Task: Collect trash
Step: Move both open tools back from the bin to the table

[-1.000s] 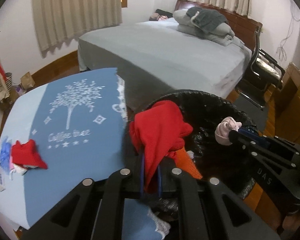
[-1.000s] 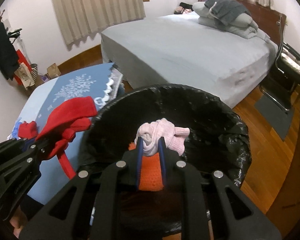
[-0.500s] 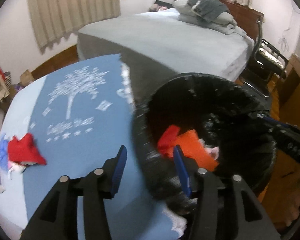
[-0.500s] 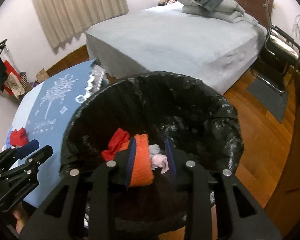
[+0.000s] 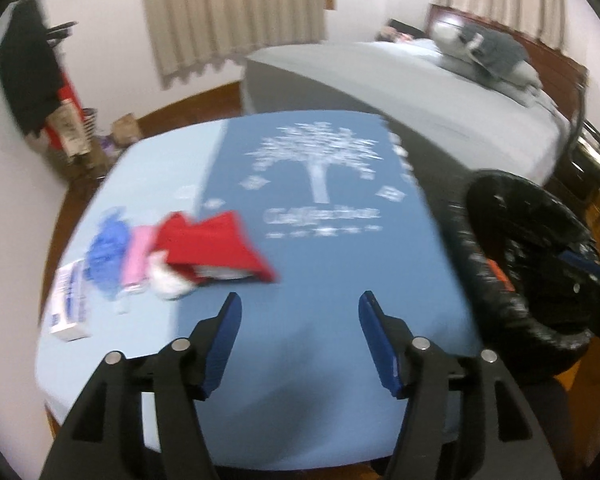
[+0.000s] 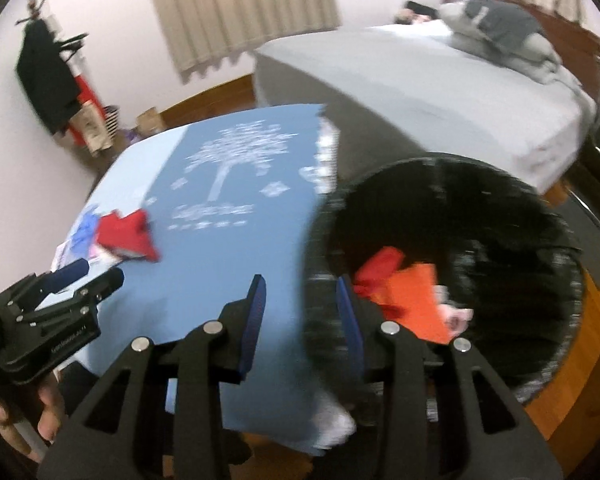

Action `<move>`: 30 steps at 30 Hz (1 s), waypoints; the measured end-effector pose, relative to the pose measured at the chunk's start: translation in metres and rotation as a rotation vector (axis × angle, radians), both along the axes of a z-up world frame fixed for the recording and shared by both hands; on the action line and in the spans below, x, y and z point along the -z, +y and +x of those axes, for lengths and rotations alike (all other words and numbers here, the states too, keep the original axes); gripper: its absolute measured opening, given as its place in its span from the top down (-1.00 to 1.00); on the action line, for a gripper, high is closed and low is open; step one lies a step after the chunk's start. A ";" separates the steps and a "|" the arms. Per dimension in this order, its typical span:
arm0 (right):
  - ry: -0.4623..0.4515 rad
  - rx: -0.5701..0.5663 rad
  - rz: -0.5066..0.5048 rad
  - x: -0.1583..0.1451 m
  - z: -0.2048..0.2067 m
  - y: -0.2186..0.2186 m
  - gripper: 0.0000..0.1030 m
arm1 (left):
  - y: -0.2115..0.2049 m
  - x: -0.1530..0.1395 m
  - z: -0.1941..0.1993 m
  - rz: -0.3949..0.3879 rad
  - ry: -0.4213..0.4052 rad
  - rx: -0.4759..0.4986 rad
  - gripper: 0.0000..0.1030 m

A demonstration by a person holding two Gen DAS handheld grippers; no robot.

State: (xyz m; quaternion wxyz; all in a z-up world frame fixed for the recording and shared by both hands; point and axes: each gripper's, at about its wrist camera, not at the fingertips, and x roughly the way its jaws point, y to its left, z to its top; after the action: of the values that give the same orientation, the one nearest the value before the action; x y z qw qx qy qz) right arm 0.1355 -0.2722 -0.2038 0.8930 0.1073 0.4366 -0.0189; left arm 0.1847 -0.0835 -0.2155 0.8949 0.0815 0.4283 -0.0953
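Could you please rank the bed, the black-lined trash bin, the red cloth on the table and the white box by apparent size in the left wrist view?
1. Bed.
2. Black-lined trash bin, partly cut off.
3. Red cloth.
4. White box.
Nearness distorts true sizes.

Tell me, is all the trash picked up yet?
Not yet. Done: red, orange and pink scraps lie inside the black bin. In hand: nothing; the left gripper and right gripper both have empty jaws, which are opening. Left: a pile of red, pink, blue and white bits, with a small white box beside it, sits on the blue tablecloth.
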 end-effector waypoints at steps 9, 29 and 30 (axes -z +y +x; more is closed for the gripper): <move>-0.015 -0.144 0.023 -0.004 0.029 0.099 0.29 | 0.125 -0.005 0.007 0.024 -0.046 -0.197 -0.25; -0.016 -0.271 -0.035 0.020 0.085 0.216 0.04 | 0.242 0.036 0.024 0.002 -0.026 -0.333 -0.58; -0.013 -0.270 -0.034 0.022 0.089 0.217 0.04 | 0.245 0.039 0.026 0.002 -0.020 -0.335 -0.58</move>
State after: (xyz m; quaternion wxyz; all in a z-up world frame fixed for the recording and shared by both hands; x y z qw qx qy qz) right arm 0.2242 -0.0556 -0.2262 0.8920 0.0324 0.4409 0.0947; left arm 0.2105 0.1618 -0.2549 0.9024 0.0109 0.4271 0.0564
